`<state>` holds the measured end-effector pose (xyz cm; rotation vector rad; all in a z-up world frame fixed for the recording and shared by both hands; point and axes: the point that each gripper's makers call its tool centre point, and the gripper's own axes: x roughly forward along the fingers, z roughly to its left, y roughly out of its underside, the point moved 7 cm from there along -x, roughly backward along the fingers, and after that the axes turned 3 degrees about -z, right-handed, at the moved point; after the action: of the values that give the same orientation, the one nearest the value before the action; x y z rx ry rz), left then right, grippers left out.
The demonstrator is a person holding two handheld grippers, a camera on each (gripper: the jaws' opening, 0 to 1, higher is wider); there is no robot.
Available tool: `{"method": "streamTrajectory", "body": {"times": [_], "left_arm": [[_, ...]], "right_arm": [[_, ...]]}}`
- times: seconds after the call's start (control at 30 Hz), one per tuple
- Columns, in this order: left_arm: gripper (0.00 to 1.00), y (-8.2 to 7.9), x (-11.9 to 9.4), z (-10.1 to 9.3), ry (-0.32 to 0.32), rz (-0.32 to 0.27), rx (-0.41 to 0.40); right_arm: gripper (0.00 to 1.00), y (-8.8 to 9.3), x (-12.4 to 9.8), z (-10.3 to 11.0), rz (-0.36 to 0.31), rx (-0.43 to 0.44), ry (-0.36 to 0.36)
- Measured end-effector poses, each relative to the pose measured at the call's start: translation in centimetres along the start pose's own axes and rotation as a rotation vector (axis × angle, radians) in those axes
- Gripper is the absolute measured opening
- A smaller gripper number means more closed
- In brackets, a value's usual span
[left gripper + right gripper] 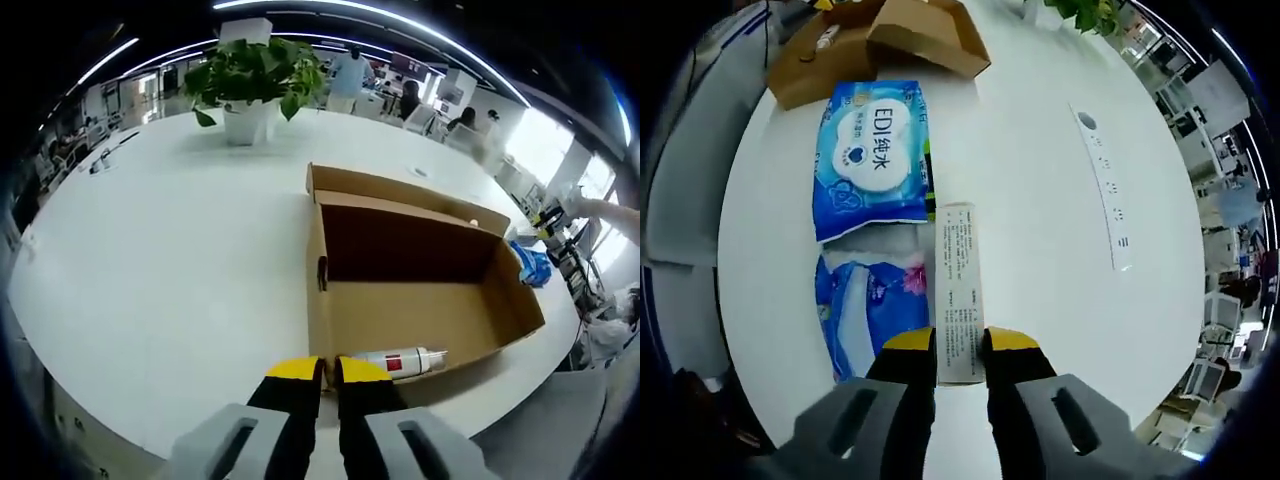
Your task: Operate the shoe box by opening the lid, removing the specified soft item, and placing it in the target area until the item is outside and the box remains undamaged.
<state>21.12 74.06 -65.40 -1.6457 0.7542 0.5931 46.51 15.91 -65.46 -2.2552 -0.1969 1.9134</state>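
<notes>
Left gripper (330, 372) with jaws nearly together (nothing between them), right gripper (960, 342) clamped on something slim.

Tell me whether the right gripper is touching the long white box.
Touching. In the right gripper view the right gripper has both yellow-tipped jaws pressed against the sides of the long white box, no gap visible at either jaw.

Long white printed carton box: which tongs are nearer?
Right. The right tongs straddle the long white printed carton box; the left tongs sit at the open brown cardboard shoe box.
</notes>
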Motion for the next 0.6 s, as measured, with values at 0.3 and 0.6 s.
{"method": "streamTrajectory", "body": {"times": [0.3,0.6], "left_arm": [[0.05,-0.1,0.0,0.0,-0.005,0.011,0.022],[0.05,-0.1,0.1,0.1,-0.005,0.015,0.027]], "right_arm": [[0.16,1.7,1.2,0.1,0.053,-0.018,-0.023],[0.16,2.2,1.4,0.2,0.074,0.001,-0.027]]}}
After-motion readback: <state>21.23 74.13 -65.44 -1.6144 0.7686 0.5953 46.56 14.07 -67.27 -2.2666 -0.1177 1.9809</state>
